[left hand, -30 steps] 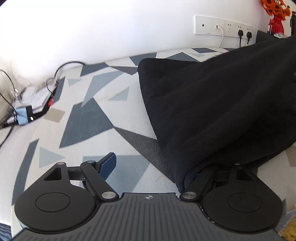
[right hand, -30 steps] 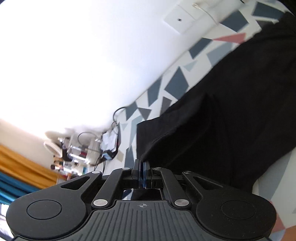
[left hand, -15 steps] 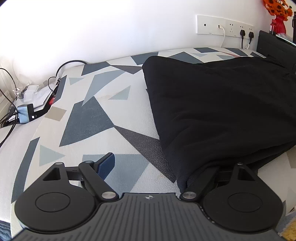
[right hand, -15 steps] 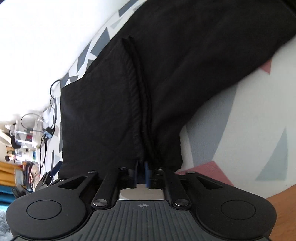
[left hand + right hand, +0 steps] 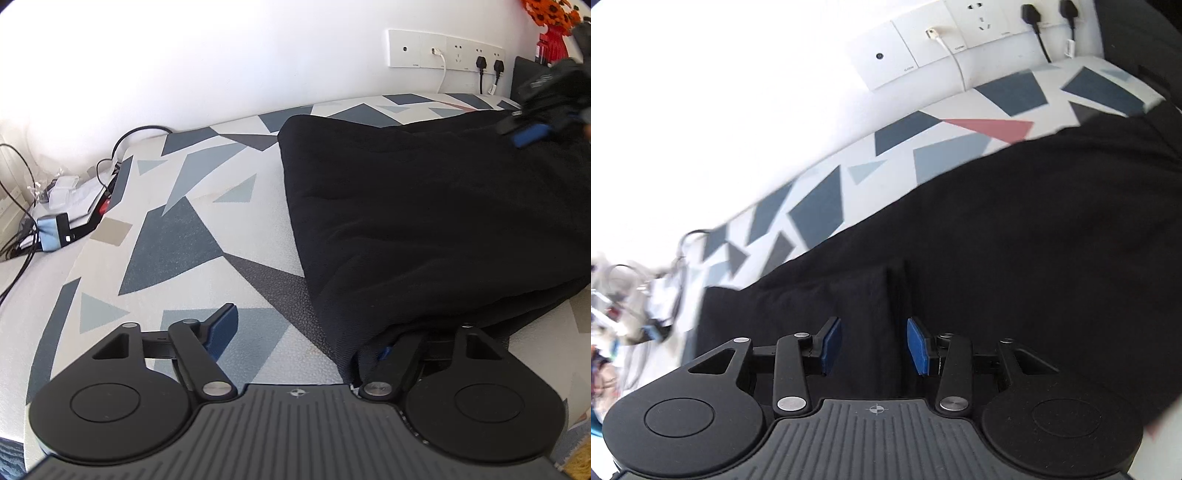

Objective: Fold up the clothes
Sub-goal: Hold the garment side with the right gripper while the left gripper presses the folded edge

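Black knit garment (image 5: 424, 221) on geometric-patterned sheet (image 5: 177, 236); left gripper (image 5: 306, 339) wide apart, one finger buried; right gripper (image 5: 873, 345) parted, empty, above cloth.

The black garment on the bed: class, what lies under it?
Under the black garment lies the patterned bed cover. One of the left gripper's fingers is tucked beneath its near edge. Anything else underneath is covered.

Your left gripper's (image 5: 306, 332) right finger is buried under the black knit garment's (image 5: 424, 221) near corner. The garment runs off the right edge. Cluttered cables (image 5: 635, 295) at the far left are too blurred to identify.
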A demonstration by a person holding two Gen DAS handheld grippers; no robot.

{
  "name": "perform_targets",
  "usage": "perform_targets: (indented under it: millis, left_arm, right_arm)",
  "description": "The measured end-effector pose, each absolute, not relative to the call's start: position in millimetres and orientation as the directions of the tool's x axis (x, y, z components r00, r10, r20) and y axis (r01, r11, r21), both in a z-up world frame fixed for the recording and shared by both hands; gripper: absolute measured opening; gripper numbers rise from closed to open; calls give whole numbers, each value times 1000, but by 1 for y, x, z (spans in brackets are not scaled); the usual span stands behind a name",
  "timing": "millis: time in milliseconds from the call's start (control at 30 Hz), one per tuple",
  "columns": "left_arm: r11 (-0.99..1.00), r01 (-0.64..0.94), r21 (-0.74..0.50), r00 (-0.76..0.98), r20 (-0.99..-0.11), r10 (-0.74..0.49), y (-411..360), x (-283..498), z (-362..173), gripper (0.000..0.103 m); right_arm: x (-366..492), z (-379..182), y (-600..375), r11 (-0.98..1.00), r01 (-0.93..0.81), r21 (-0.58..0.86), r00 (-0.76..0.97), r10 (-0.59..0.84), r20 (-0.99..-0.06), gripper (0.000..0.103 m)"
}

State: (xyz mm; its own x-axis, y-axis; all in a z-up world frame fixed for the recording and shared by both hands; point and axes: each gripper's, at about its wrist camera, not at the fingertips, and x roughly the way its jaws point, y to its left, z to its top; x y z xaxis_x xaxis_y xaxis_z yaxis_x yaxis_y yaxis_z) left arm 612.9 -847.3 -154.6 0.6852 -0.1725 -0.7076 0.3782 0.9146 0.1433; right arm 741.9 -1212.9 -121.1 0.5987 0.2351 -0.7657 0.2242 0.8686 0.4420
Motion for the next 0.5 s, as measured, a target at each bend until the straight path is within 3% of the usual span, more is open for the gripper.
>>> perform_targets:
  millis: [33,67,100,333,400,467,500]
  left_arm:
    - [911,384,148,687,-706,-175,-849,612,-154,63]
    - [908,391,150,687,-704,-179,-851,611,-155,60]
    - [906,395,153,688,-703,-181,-852,610,-155,56]
    - [915,380,135,689,-702,-182,-854,611,-156,56]
    - [912,386,138,687,-702,-185,-854,612,-156,56]
    - [909,394,140,686,-702,-189,-854,612,-156,56]
    - [907,396,141,686,-703,-190,-854,612,-156,56]
  right_arm:
    - [751,-120,-1212,878,219,426,610,217,-762,26]
    - [761,-119,-1211,887,214,409,622,199,-757,10]
    - [765,-119,-1210,894,212,395,624,187,-759,7]
    - [771,-127,-1217,874,285,394,649,127,-750,4]
    - [766,-125,-1222,868,277,412,644,151,-750,6]
    - [762,-123,-1226,862,266,431,637,178,-750,30]
    - [760,-122,-1229,859,261,440,633,191,-750,36]
